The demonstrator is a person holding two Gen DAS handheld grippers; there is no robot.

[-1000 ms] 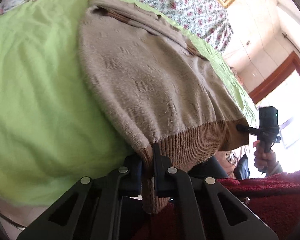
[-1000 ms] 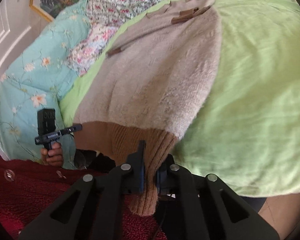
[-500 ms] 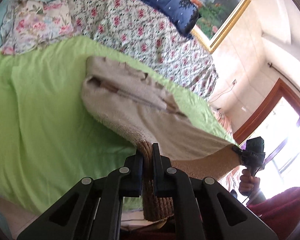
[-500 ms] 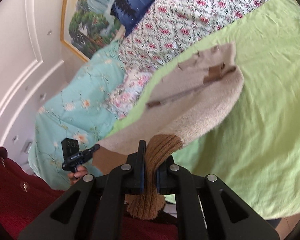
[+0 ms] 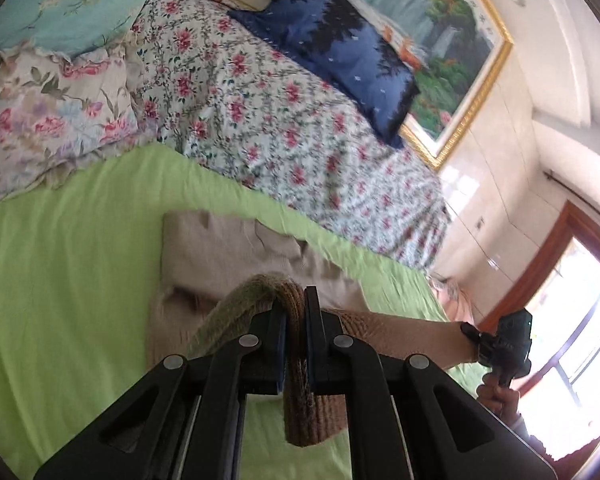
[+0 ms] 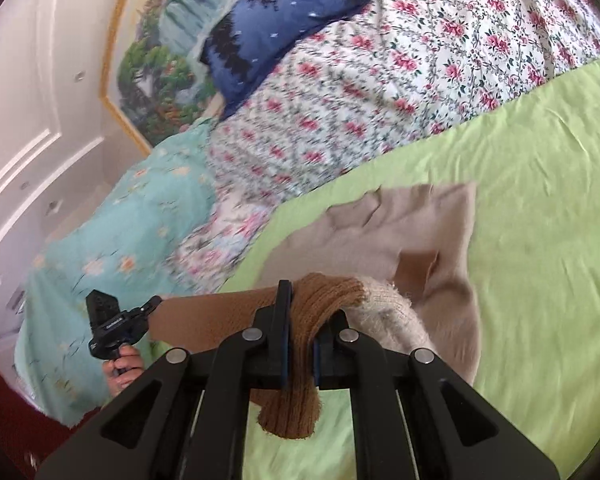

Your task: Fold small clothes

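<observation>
Left wrist view: the left claw (image 5: 295, 320) is clamped on the brown ribbed hem of the sweater (image 5: 220, 248) — its body lies on the green sheet (image 5: 60, 280).

Right wrist view: the right claw (image 6: 302, 316) pinches the same hem (image 6: 324, 292) — writing on the other handle is unreadable.

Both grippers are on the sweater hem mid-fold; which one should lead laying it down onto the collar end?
Neither is clearly better. The left gripper and right gripper are each shut on a corner of the brown ribbed hem, level over the sweater on the green sheet. Probably lower both together.
</observation>
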